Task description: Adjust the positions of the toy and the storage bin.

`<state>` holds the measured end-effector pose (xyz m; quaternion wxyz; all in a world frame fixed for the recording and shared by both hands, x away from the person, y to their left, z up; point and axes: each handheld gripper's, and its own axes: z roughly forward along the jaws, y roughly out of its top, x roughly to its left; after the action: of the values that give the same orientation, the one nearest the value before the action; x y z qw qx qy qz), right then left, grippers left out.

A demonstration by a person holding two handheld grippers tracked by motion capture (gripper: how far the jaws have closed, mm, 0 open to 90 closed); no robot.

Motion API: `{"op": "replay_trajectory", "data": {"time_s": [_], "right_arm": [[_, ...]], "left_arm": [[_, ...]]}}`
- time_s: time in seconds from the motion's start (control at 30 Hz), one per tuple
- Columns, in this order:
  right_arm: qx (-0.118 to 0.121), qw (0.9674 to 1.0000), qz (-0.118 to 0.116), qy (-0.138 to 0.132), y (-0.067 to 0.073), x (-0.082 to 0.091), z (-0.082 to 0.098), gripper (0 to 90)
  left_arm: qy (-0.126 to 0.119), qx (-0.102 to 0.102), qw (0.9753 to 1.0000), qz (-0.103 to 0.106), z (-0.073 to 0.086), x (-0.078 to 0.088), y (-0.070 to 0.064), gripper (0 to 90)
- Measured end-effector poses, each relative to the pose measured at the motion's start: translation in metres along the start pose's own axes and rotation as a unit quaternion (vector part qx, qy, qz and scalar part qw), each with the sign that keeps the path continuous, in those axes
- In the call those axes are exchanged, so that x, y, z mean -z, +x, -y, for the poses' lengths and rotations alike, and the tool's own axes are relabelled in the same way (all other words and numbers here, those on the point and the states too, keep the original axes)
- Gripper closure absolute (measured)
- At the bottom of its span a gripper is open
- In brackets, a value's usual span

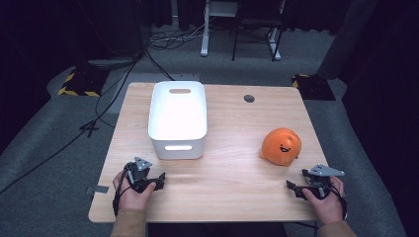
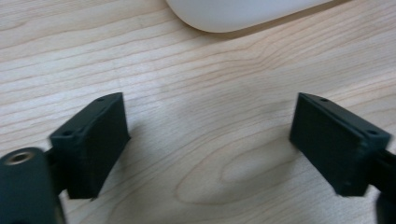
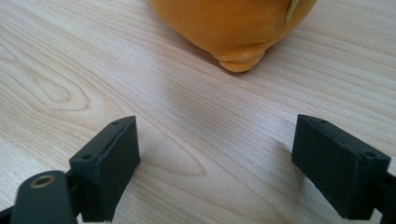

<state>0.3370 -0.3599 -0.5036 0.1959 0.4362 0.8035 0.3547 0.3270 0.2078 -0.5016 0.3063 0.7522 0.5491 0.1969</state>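
A white plastic bin [image 1: 177,118] with handle slots stands on the wooden table [image 1: 232,133], left of centre. An orange round plush toy [image 1: 281,146] with a smiling face lies on the right side. My left gripper [image 1: 159,180] rests near the front left edge, just in front of the bin [image 2: 243,11], jaws wide apart with bare wood between them. My right gripper [image 1: 291,186] sits near the front right corner, open and empty. The plush toy [image 3: 233,28] lies a short way beyond its jaws.
A small grey round disc [image 1: 249,98] is set in the tabletop at the back right. Cables run over the grey floor to the left of the table. Desk legs and a chair stand beyond the far edge.
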Motion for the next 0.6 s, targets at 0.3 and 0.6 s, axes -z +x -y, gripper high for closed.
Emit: {"op": "replay_trajectory", "data": {"time_s": [0.3, 0.6], "right_arm": [[0.0, 1.0, 0.0, 0.0, 0.0, 0.0, 0.0, 15.2], [0.0, 1.0, 0.0, 0.0, 0.0, 0.0, 0.0, 15.2]], "left_arm": [[0.0, 0.009, 0.9999, 0.009, -0.005, 0.014, 0.004, 16.7], [-0.034, 0.026, 0.9989, 0.02, -0.017, 0.039, 0.007, 17.1]]}}
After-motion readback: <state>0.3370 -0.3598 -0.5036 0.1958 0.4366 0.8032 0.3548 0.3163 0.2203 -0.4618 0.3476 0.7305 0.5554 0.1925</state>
